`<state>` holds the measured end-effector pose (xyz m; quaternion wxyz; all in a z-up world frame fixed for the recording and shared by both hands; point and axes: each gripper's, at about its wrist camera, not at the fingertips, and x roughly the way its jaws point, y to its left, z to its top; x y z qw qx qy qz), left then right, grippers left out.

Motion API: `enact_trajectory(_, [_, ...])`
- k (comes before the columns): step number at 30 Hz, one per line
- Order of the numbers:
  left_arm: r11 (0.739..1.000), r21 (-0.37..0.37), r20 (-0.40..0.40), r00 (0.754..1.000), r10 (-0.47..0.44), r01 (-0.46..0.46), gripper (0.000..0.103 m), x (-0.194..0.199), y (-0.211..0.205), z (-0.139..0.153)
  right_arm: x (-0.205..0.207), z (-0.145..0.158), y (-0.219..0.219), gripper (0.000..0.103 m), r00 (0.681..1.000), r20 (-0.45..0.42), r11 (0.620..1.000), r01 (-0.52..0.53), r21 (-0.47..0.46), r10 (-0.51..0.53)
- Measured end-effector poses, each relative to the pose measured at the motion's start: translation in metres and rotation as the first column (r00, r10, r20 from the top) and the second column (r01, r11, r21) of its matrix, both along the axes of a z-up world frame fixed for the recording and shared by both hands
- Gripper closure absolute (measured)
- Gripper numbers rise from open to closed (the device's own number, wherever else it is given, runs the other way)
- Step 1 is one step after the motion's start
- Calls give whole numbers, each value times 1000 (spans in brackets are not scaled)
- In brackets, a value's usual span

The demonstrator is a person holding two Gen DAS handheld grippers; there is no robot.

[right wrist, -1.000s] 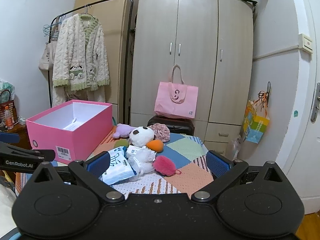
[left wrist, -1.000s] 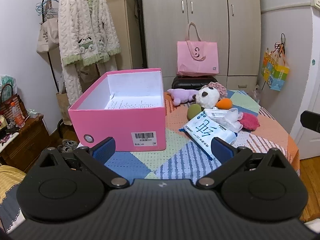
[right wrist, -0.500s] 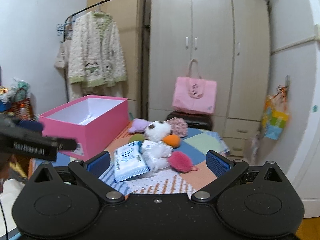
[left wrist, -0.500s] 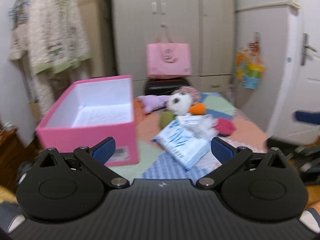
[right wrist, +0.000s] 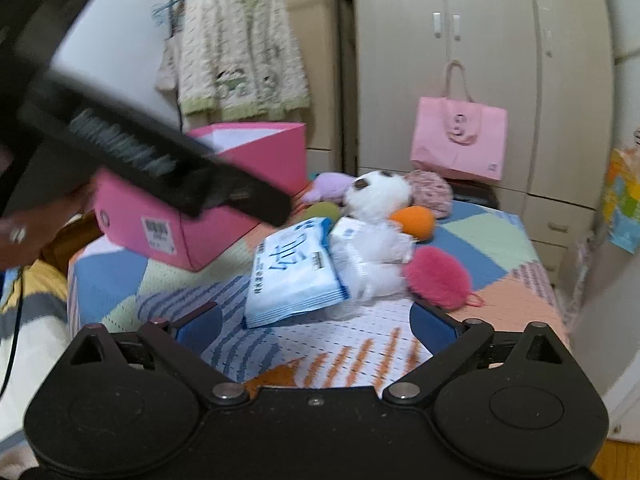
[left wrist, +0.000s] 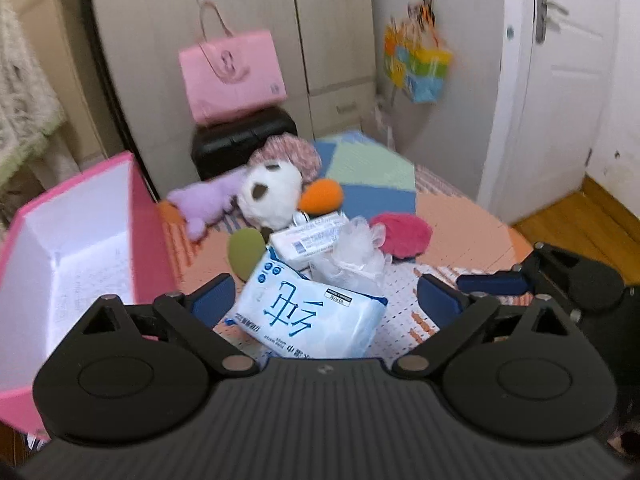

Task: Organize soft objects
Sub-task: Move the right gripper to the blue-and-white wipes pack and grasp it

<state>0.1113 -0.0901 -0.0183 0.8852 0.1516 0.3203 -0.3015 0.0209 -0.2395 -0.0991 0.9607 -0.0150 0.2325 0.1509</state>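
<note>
The left gripper (left wrist: 322,300) was spread wide, holding nothing, and it hovered just above the blue-and-white tissue pack (left wrist: 308,312), whose near end lay between its two blue pads. The right gripper (right wrist: 314,324) was also spread wide with nothing between its fingers, and it stood low over the patchwork tablecloth (right wrist: 120,276), a little before the same pack (right wrist: 294,272).

The soft things lay together in one heap on the table. A smaller white packet (left wrist: 310,236) rested on the far end of the tissue pack, and a white mesh bath puff (left wrist: 356,256) touched both of them. A magenta fluffy puff (left wrist: 402,234) lay just beside the mesh puff, on its right. Behind them sat a white plush panda (left wrist: 270,196), with an orange sponge egg (left wrist: 322,196) at its right side and a purple plush toy (left wrist: 204,206) at its left. An olive-green sponge egg (left wrist: 246,250) lay between the panda and the tissue pack. A pink-grey knitted ball (left wrist: 292,156) was behind the panda.

The open pink storage box (left wrist: 148,220) stood on the left part of the table, near the heap but apart from it, with only a paper sheet visible inside. In the right wrist view the left gripper's black body (right wrist: 160,164) crossed in front of the box, blurred.
</note>
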Motion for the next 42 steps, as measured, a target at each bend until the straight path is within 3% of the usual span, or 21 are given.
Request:
enact_trajectory(3, [1000, 29, -96, 995, 0, 3, 11, 30, -8, -13, 11, -10, 12, 2, 1000, 0, 1000, -10, -18, 10])
enact_trajectory(7, [1000, 6, -191, 981, 17, -16, 11, 60, -6, -27, 21, -20, 29, 2, 1000, 24, 999, -11, -45, 12])
enact_trajectory(14, [999, 0, -204, 978, 46, -47, 11, 80, -4, -37, 38, -36, 48, 2, 999, 31, 993, 33, -113, -30])
enact_trajectory(23, [994, -49, -145, 985, 94, -101, 11, 92, -4, -43, 35, -33, 34, 2, 990, 57, 977, 134, -167, -127])
enact_trajectory(31, [994, -3, -183, 978, 103, -106, 11, 94, -7, -56, 28, -33, 19, 3, 983, 52, 969, 180, -170, -174])
enact_trajectory(33, [995, -15, -206, 974, 94, -99, 11, 94, -6, -60, 30, -36, 19, 9, 986, 45, 974, 168, -155, -163])
enact_trajectory(36, [994, -71, -317, 947, 52, -79, 9, 95, 0, -69, 32, -39, 21, 24, 991, 25, 982, 131, -134, -128])
enact_trajectory(39, [995, -62, -261, 964, 58, -77, 7, 89, 0, -71, 31, -42, 28, 25, 990, 55, 981, 133, -141, -127])
enact_trajectory(42, [995, -74, -263, 963, 50, -72, 9, 89, 2, -71, 31, -45, 33, 25, 988, 70, 979, 148, -143, -139])
